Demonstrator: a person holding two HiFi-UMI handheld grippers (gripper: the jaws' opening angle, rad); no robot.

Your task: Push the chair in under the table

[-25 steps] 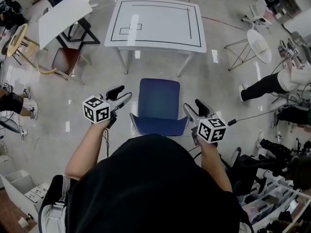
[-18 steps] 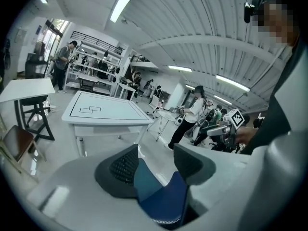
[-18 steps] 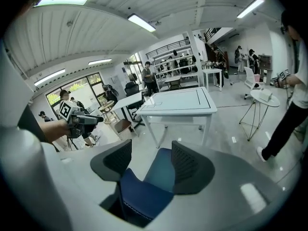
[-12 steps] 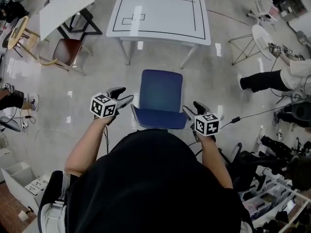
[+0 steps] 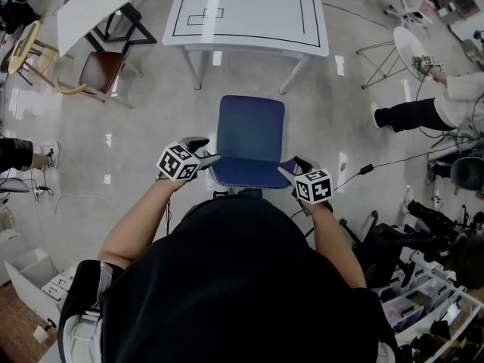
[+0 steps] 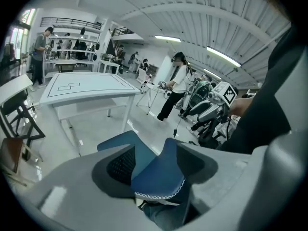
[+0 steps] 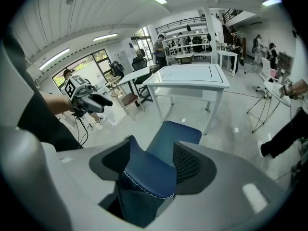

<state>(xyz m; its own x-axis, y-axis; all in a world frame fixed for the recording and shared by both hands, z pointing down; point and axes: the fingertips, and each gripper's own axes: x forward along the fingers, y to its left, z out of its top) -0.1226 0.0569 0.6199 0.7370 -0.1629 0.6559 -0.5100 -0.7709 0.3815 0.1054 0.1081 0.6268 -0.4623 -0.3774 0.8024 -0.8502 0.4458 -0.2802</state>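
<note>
A blue chair [image 5: 251, 127] stands just short of the white table [image 5: 249, 10], its seat facing the table. My left gripper [image 5: 208, 157] is at the left top corner of the backrest [image 5: 246, 174] and my right gripper [image 5: 291, 169] is at the right top corner. In the left gripper view the jaws of the left gripper [image 6: 154, 165] are opening, with the backrest's stitched edge [image 6: 159, 177] in the gap between them. The right gripper view shows the right gripper [image 7: 151, 167] likewise opening around the backrest [image 7: 144, 177]. I see no pad pressing on the fabric.
A brown chair [image 5: 98, 74] and a tilted white board [image 5: 94, 10] stand at the far left. A small round table [image 5: 412, 51] and a seated person [image 5: 431, 104] are at the right. A cable [image 5: 378, 165] runs over the floor, and equipment crowds the lower right.
Both grippers have come down and inward from beside the chair to the backrest's two top corners. Their jaws have widened and now straddle the backrest.
</note>
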